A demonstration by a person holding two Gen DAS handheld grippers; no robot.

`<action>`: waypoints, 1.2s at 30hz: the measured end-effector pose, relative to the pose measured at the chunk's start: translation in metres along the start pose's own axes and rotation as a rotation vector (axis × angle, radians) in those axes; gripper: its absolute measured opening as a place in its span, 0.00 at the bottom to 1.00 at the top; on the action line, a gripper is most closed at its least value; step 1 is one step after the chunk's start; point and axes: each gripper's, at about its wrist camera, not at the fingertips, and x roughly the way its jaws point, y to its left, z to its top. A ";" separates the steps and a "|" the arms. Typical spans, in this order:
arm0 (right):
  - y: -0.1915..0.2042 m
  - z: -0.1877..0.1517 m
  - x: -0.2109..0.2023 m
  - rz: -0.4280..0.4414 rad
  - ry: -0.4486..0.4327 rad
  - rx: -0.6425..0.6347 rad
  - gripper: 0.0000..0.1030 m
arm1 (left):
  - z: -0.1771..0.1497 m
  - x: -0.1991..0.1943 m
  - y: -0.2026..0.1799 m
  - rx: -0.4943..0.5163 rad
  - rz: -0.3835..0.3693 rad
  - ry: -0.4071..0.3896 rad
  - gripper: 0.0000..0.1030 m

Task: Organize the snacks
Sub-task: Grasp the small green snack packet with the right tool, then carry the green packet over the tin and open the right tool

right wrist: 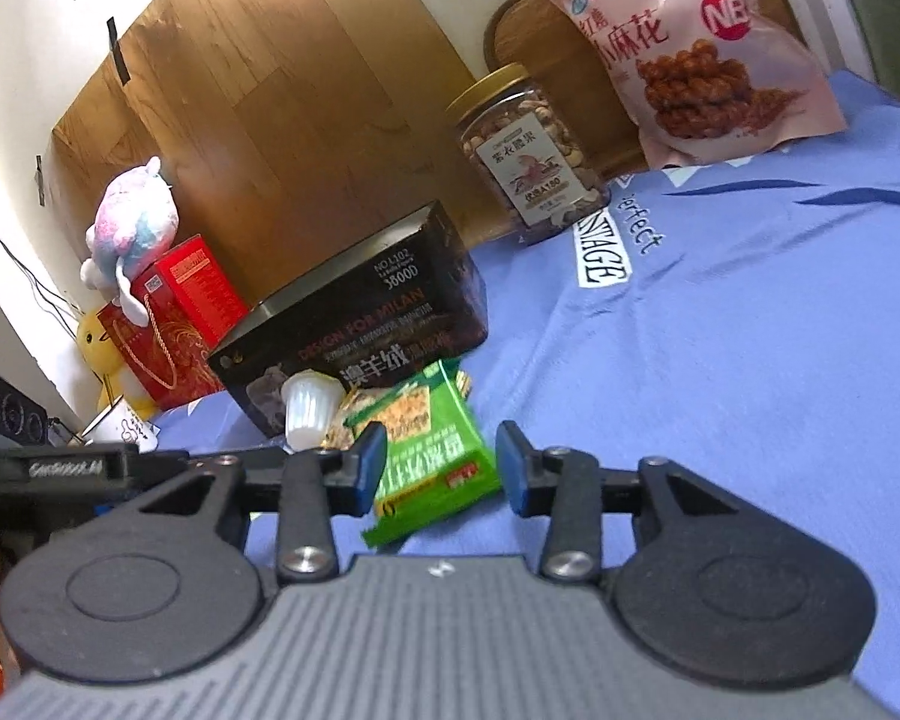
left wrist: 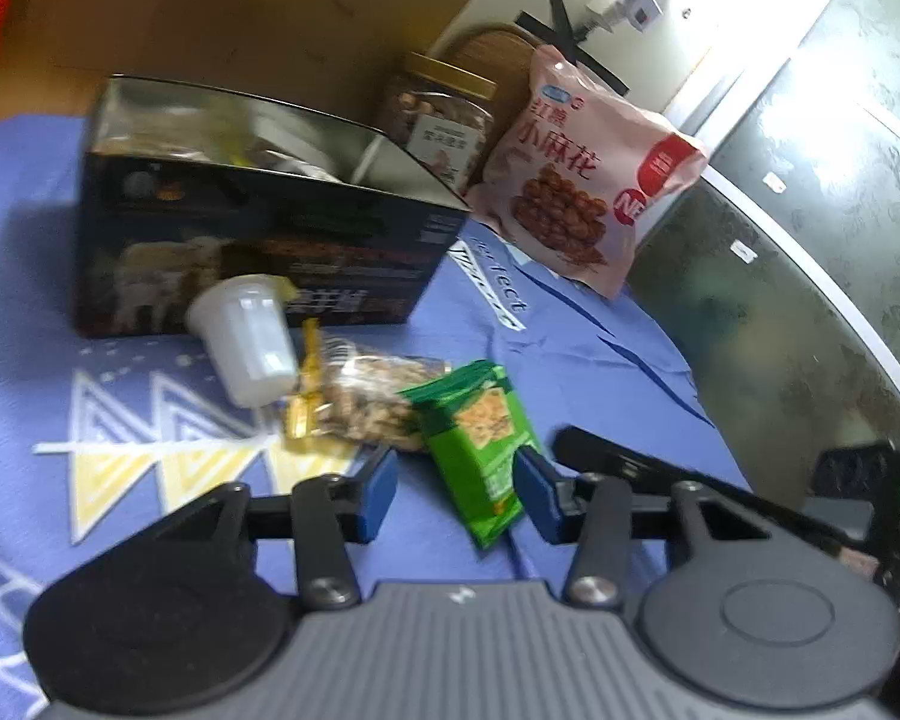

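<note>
Green snack packet [right wrist: 432, 468] between parted right claw [right wrist: 441, 465] pads; left claw [left wrist: 456, 489] likewise parted; plush toy [right wrist: 129, 228] only in right view

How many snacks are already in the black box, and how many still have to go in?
The black box already holds a few things, too blurred to count. The green packet lies between the right gripper fingers, but is not clearly pinched. The left gripper holds nothing. Still out: the white cup, clear bag, jar and pink bag.
</note>
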 end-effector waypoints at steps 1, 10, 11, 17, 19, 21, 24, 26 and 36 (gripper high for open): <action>-0.001 0.002 0.005 0.003 0.007 0.009 0.42 | 0.000 0.004 -0.001 0.002 -0.004 0.006 0.45; -0.010 -0.006 0.023 0.085 0.125 0.102 0.32 | -0.007 0.015 0.007 -0.035 -0.015 0.046 0.24; -0.006 -0.010 0.020 0.093 0.129 0.071 0.32 | -0.008 0.012 0.012 -0.051 -0.023 0.047 0.24; 0.041 -0.032 0.016 0.094 0.161 -0.227 0.40 | -0.011 0.002 0.022 -0.054 0.016 0.040 0.27; 0.060 -0.039 0.018 0.027 0.143 -0.339 0.35 | -0.010 -0.002 0.018 -0.034 0.035 0.030 0.27; 0.068 -0.041 0.017 0.003 0.130 -0.371 0.34 | -0.007 -0.013 0.015 -0.023 0.033 -0.001 0.28; 0.078 -0.032 0.006 0.022 0.072 -0.379 0.34 | 0.011 -0.034 0.011 -0.004 0.014 -0.069 0.28; 0.084 -0.017 0.007 0.046 0.031 -0.388 0.34 | 0.030 -0.046 0.009 0.019 0.022 -0.129 0.27; 0.115 0.067 0.115 0.038 -0.006 -0.396 0.48 | 0.115 -0.031 0.049 -0.005 0.242 -0.248 0.31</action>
